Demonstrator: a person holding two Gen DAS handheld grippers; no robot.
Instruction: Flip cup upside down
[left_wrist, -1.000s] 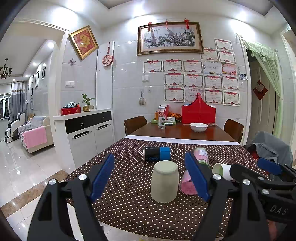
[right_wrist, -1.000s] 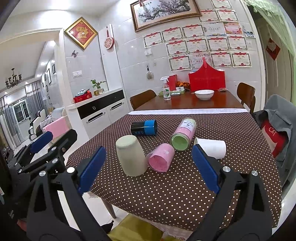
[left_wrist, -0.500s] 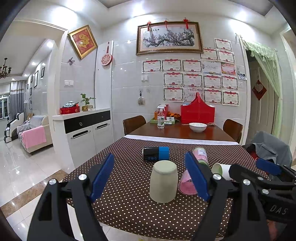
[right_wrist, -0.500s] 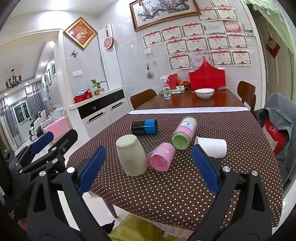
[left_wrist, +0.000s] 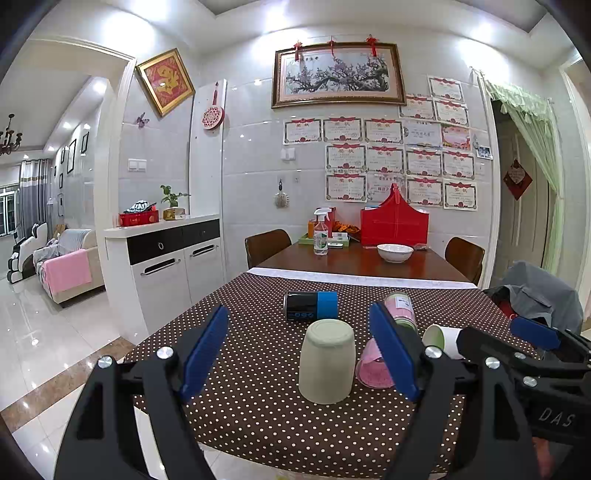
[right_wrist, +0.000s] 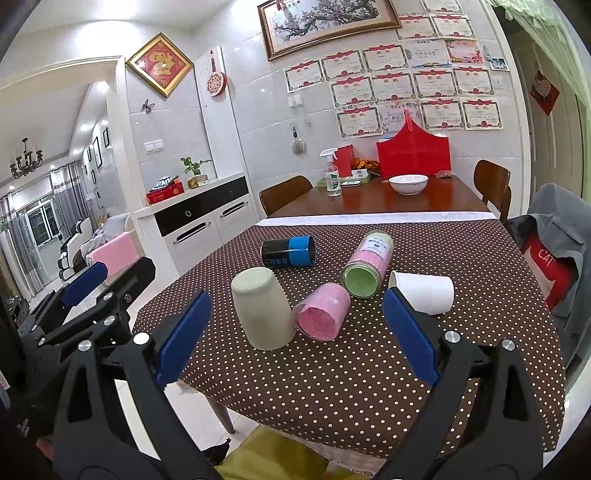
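The beige cup (left_wrist: 326, 361) already stands mouth-down on the dotted worktop (left_wrist: 258, 406), so both claws, left claw (left_wrist: 301, 354) and right claw (right_wrist: 297, 336), hang wide open, empty, clear of it.

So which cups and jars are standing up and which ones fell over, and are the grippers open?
beige cup: upside down, standing on its rim
pink cup: lying on its side
green-lidded jar: lying on its side
black and blue can: lying on its side
white cup: lying on its side
left gripper: open, holding nothing
right gripper: open, holding nothing
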